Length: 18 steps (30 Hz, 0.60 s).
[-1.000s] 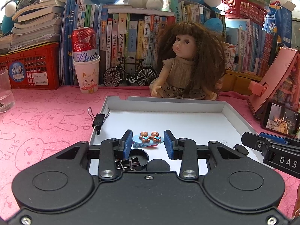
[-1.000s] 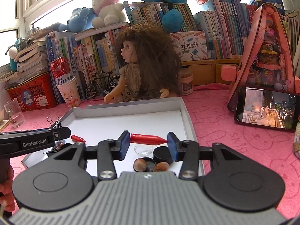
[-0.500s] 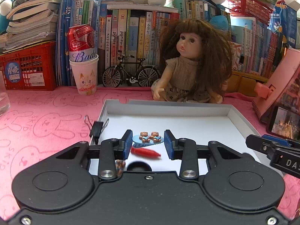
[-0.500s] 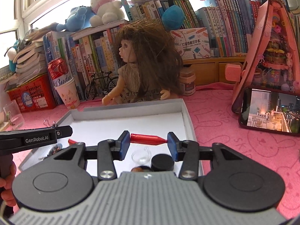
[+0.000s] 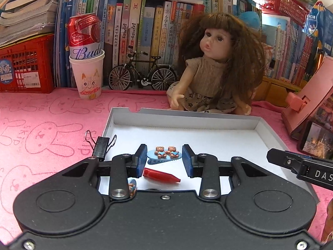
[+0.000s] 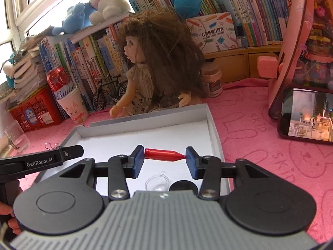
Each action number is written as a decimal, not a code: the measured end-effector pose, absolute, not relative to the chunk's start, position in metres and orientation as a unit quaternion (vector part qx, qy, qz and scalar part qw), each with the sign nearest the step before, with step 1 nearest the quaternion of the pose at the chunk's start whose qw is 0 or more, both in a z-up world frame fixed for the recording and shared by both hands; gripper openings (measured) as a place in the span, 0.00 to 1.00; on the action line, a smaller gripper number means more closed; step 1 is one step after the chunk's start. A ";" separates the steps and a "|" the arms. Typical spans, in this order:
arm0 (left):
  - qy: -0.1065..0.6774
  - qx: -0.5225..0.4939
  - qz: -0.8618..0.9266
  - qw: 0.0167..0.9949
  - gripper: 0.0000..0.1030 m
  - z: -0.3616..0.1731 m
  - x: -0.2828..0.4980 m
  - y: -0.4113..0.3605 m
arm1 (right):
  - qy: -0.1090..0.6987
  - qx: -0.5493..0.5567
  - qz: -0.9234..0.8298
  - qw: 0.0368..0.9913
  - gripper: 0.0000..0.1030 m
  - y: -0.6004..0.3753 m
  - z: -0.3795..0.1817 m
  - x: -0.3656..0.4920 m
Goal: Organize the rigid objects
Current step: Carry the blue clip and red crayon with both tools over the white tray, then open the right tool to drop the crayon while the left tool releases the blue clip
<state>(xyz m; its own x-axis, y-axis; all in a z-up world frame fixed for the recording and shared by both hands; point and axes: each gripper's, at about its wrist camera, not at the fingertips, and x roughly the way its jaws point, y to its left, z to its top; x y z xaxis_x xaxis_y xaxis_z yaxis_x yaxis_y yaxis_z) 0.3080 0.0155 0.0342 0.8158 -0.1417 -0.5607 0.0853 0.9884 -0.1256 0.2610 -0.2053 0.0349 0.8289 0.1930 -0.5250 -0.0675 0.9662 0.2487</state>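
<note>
The left gripper (image 5: 164,160) has its jaws clamped on a blue plastic hair clip topped with two small brown bears (image 5: 164,155), held above the floor of the shallow white cardboard tray (image 5: 187,116). The right gripper (image 6: 164,160) has its jaws clamped end to end on a red tapered plastic cap (image 6: 164,154), also carried over the tray, towards its right wall.

Inside the tray, below the left gripper, lies a second red tapered cap (image 5: 161,175). Near the tray's front edge sit a clear round plastic lid (image 6: 157,184) and a black round disc (image 6: 183,187). A black metal binder clip (image 5: 101,145) rides on the tray's left wall.

Both pieces look ready to be set down, probably each beside its like. The held cap is gripped only by its two ends, so any twist could let it pivot or spring out; it should be lowered level until it is touching the tray floor before the jaws part. The hair clip is flat and light, so it wants a low release, clear of the loose cap beneath it. The two grippers sit close together over the tray, so one placing at a time would avoid a knock.
</note>
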 end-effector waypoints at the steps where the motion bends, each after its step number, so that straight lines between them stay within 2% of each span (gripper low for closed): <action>1: 0.296 -0.043 -0.058 0.952 0.34 0.034 0.310 0.015 | 0.286 0.105 0.066 0.950 0.48 -0.204 0.034 0.264; 18: 0.305 -0.039 -0.051 0.950 0.34 0.014 0.322 0.019 | 0.288 0.082 0.051 0.953 0.49 -0.198 0.013 0.277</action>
<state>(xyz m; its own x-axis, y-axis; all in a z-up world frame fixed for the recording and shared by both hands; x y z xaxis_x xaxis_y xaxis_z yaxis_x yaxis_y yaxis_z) 0.3216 0.0189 0.0144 0.8084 -0.1212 -0.5761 0.0737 0.9917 -0.1052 0.2774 -0.1978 0.0133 0.8289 0.1449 -0.5403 -0.0510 0.9814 0.1850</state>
